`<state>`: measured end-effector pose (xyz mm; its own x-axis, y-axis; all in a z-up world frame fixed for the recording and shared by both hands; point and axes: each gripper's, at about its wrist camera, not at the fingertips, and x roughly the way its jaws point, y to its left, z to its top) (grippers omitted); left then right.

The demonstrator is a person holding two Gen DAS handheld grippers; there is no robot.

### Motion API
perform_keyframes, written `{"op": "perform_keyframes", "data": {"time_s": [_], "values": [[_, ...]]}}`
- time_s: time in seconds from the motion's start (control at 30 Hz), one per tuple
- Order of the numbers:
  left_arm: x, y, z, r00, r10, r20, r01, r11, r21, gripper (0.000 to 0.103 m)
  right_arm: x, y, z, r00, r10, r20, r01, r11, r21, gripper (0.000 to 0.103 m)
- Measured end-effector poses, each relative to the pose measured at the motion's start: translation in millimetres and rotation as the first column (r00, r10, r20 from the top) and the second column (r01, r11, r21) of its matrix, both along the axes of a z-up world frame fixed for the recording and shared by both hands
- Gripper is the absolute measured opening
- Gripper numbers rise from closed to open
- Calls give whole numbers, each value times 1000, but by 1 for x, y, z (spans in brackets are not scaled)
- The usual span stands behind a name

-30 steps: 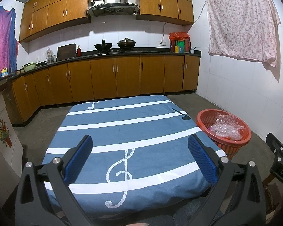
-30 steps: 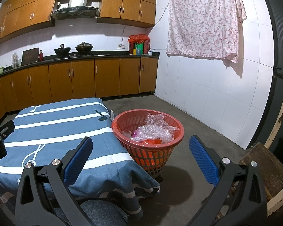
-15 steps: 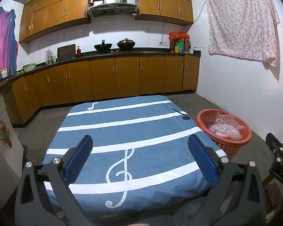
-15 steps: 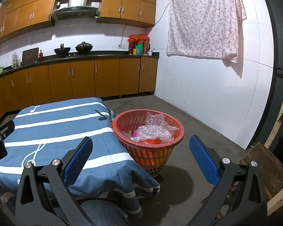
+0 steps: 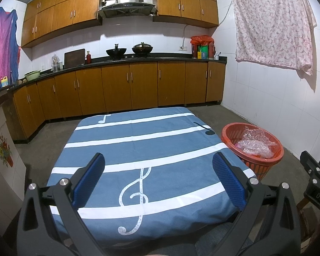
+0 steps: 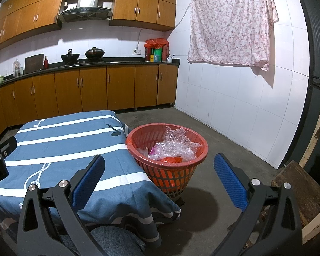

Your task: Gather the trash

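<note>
- Both the left hand-held gripper (image 5: 159, 170) and right hand-held gripper (image 6: 160, 170) are wide open, holding nothing.
- Table (image 5: 138, 149) looks bare; red basket (image 6: 167, 171) holds bubble wrap (image 6: 172, 149).
- Probably finished; otherwise, hunt for leftover trash.

Basket (image 6: 167, 149) right of table (image 5: 138, 149) — plastic wrap (image 6: 175, 148) inside

Matt blue-and-white cloth (image 5: 138, 147) covers the surface. The red basket (image 6: 172, 175) is slotted plastic holding crinkled, glossy clear bubble wrap (image 6: 177, 147). The cabinets (image 5: 128, 87) are smooth wood; the floor (image 6: 224, 149) is rough concrete, the wall tiles (image 6: 234, 98) glossy white.
</note>
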<state>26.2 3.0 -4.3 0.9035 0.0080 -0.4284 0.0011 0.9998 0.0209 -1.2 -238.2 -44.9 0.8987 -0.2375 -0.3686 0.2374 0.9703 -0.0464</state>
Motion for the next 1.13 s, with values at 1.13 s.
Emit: {"op": "perform_keyframes", "data": {"time_s": [1.13], "values": [[-1,-2,-11,1000,-1,-11,1,1000,-4,99,0,-2,2,1000,1,-2,-1,1000,1,101]]}}
